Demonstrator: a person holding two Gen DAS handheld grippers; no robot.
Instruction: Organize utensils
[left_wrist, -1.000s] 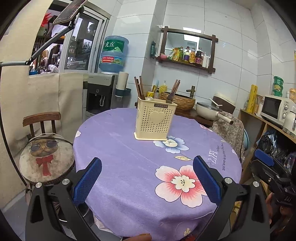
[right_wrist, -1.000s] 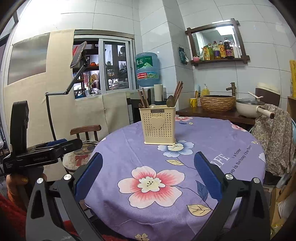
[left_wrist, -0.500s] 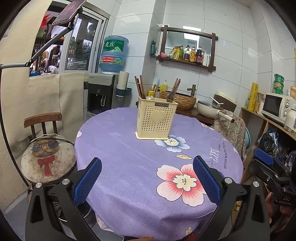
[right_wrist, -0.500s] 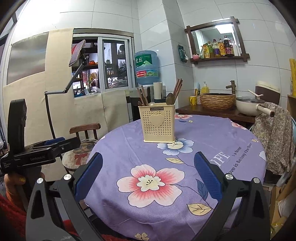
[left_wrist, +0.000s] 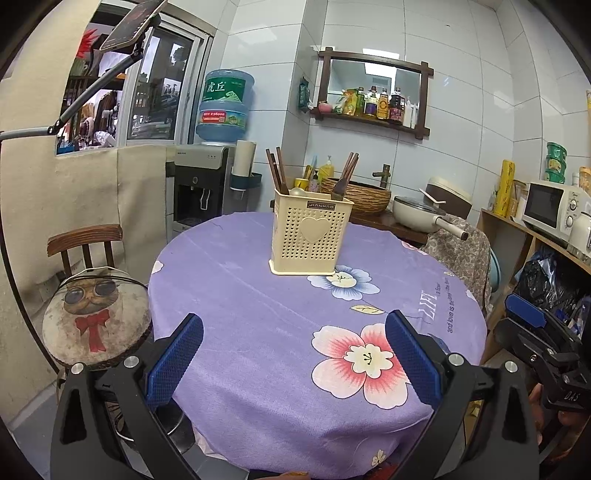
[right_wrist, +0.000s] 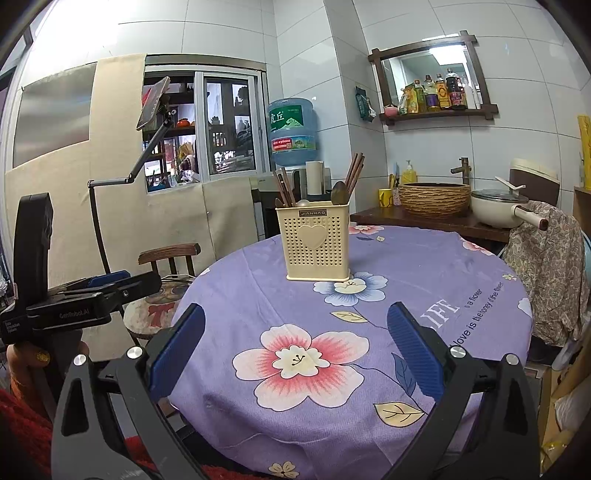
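A round table (left_wrist: 258, 332) with a purple flowered cloth fills the middle and lower part of both views. To its left, at the left edge of the left wrist view, stands a wooden chair (left_wrist: 85, 240) with a round cushion (left_wrist: 94, 317) showing a cat face in sunglasses and a red bow. Behind the table, upper centre of the frame, a water dispenser (left_wrist: 201, 184) carries a blue bottle (left_wrist: 225, 107), and further right a wall shelf (left_wrist: 373, 118) holds a row of bottles. On the far part of the table, just above centre in both views, stands a cream perforated utensil holder (left_wrist: 310, 236) with a heart on its front, upright on the cloth. Brown chopsticks (left_wrist: 276, 171) lean out of its left side and another bundle out of its right, with a spoon (right_wrist: 339, 192) showing at the rim on the right. The left gripper (left_wrist: 293, 363) hangs at the bottom of its view over the near edge of the table, its blue pads (left_wrist: 175, 360) spread wide with nothing between them. The right gripper (right_wrist: 295, 354) sits likewise at the bottom of its view, spread wide and holding nothing.
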